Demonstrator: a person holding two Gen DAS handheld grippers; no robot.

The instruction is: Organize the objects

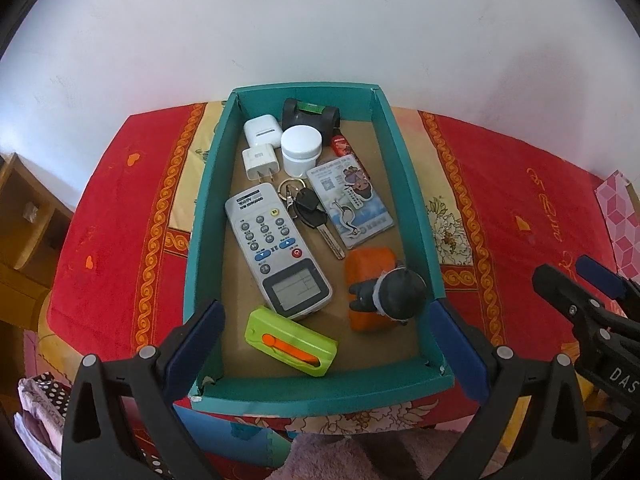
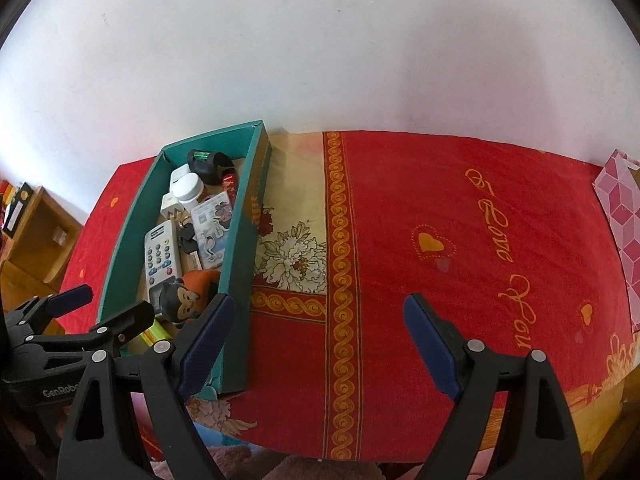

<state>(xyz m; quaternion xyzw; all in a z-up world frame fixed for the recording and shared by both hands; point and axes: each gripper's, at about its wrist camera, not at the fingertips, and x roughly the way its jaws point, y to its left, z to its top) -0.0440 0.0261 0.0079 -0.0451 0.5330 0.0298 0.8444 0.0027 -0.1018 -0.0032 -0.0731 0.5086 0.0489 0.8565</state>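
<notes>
Teal cardboard box [image 1: 208,184] is placed on a worktop covered by a red patterned cloth [image 1: 520,184], its far end against the white wall. Inside the box are contained: a white earbud case [image 1: 262,131], a white charger plug [image 1: 260,161], a white round jar [image 1: 301,149], a black device with a green part [image 1: 310,114], a small red item [image 1: 341,145], an illustrated card [image 1: 352,200], a key bunch [image 1: 308,208], a grey remote control [image 1: 276,248], a lime-green case with an orange slider [image 1: 290,342], and a dark monkey figurine [image 1: 394,294] resting on an orange block [image 1: 370,262].

The left claw [image 1: 324,340] is spread wide over the near end of the box, one finger outside each side wall; nothing is pinched. The right claw [image 2: 318,340] is likewise spread, held above bare cloth beside the box, with nothing between its fingers.
</notes>
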